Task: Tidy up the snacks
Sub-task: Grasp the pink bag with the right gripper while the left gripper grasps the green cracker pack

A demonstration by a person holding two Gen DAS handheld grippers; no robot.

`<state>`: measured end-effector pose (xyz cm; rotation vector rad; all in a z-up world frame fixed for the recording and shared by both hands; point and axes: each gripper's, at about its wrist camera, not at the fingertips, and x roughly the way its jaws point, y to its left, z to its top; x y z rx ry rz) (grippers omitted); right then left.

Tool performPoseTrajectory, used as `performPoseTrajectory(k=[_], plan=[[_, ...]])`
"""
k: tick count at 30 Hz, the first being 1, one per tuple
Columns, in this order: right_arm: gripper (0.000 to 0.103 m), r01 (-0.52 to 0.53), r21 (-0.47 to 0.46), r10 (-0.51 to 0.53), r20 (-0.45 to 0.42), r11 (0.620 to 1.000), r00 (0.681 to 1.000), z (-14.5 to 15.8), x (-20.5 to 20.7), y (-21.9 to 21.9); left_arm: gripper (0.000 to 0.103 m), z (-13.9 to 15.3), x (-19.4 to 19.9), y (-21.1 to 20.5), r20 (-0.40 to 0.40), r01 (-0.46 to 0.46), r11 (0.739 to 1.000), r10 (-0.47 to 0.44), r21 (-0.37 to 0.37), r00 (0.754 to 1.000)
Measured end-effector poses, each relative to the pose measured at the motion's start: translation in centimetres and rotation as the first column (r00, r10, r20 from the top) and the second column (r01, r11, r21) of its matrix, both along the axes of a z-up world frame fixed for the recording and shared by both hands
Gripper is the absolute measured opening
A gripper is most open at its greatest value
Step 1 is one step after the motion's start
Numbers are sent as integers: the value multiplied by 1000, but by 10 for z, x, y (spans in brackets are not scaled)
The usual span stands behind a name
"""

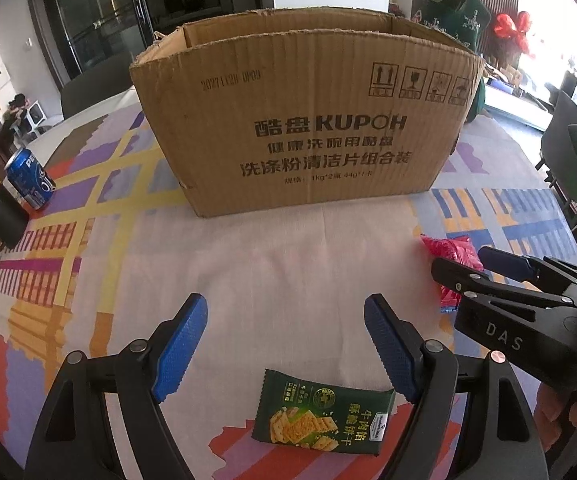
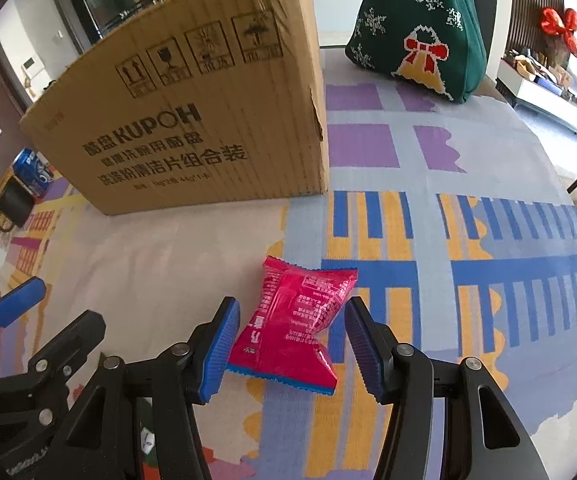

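A dark green cracker packet (image 1: 322,412) lies flat on the patterned tablecloth, low between the fingers of my left gripper (image 1: 286,312), which stands open above it without touching. A pink snack packet (image 2: 296,320) lies on the cloth between the blue pads of my right gripper (image 2: 291,307). The left pad is close to the packet's edge and the right pad is clear of it, so the gripper is open. The left wrist view shows the right gripper (image 1: 484,268) over the pink packet (image 1: 450,250). An open cardboard box (image 1: 308,120) (image 2: 188,120) stands behind both.
A blue Pepsi can (image 1: 30,182) and a black mug (image 1: 4,220) sit at the far left by a yellow box. A green knitted bag (image 2: 420,28) stands behind the box on the right. Dark chairs line the table's right edge.
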<state>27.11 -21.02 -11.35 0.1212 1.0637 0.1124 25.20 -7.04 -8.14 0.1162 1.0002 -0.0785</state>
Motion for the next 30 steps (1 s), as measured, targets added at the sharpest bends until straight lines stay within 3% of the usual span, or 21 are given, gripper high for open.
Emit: performPoseTrajectory(k=[2, 4, 10, 19, 27, 30], plan=[[54, -1, -6, 1, 3, 1000, 1000, -1, 0, 1, 80, 0, 0, 0, 0, 0, 1000, 0, 1, 1000], [42, -2, -17, 2, 7, 1000, 1000, -2, -1, 2, 80, -1, 0, 0, -2, 1, 1000, -1, 2, 1000], [37, -2, -21, 2, 14, 1000, 1000, -1, -2, 2, 80, -1, -3, 3, -3, 6, 1000, -6, -4, 1000], [36, -9, -19, 10, 60, 1000, 998, 16, -22, 6, 80, 5, -18, 6, 13, 66, 997, -66, -41, 998], [36, -12, 7, 12, 98, 1000, 995, 35, -57, 11, 90, 10, -46, 11, 38, 170, 980, -167, -101, 985], [36, -6, 10, 5, 106, 1000, 994, 37, -73, 10, 98, 8, -56, 12, 40, 203, 972, -200, -115, 979]])
